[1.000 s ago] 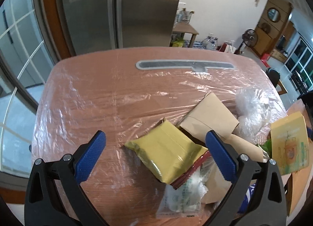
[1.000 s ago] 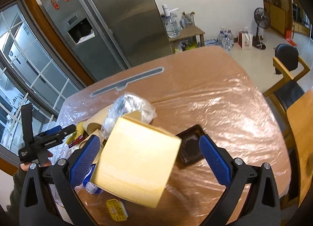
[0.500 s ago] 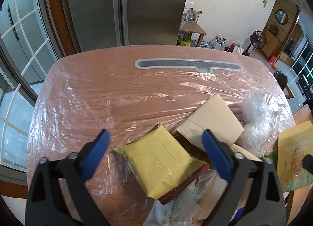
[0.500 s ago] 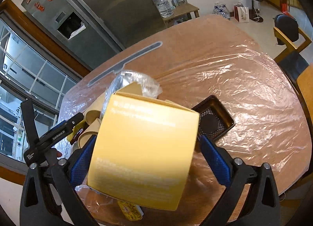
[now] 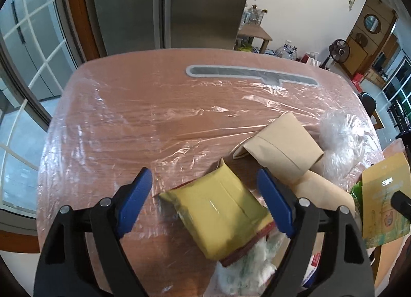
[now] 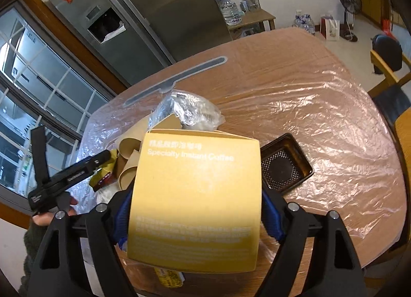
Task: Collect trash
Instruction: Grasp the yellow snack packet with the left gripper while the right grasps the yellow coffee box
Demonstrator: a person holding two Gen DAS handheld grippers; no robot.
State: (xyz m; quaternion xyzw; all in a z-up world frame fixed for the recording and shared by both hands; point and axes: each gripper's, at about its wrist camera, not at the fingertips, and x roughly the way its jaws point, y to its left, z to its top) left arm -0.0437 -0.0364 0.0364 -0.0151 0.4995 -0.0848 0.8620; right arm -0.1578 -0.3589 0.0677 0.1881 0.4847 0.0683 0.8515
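Note:
A pile of trash lies on the plastic-covered table point(image 5: 128, 122). A yellow packet point(image 5: 218, 209) lies between the blue pads of my left gripper point(image 5: 204, 178). Its jaws are closing: the right pad is at the packet's edge and the left pad is still apart from it. My right gripper point(image 6: 195, 202) is closing on a yellow instant-coffee box point(image 6: 195, 194), with a pad against each side. The box hides the fingertips. Brown paper bags point(image 5: 280, 148) and a crumpled clear plastic bag point(image 5: 341, 137) lie beyond the packet.
A black plastic tray point(image 6: 285, 166) sits right of the box. White wrappers point(image 5: 246, 271) and a red one lie under the packet. A steel fridge point(image 5: 174, 4) stands behind the table, and a wooden chair point(image 6: 393, 86) at its right. A hand holds the left gripper point(image 6: 69, 176).
Both grippers' jaws have narrowed. The right pads have come in against the coffee box, which now fills the gap. The left gripper has shifted so the yellow packet lies between its pads.

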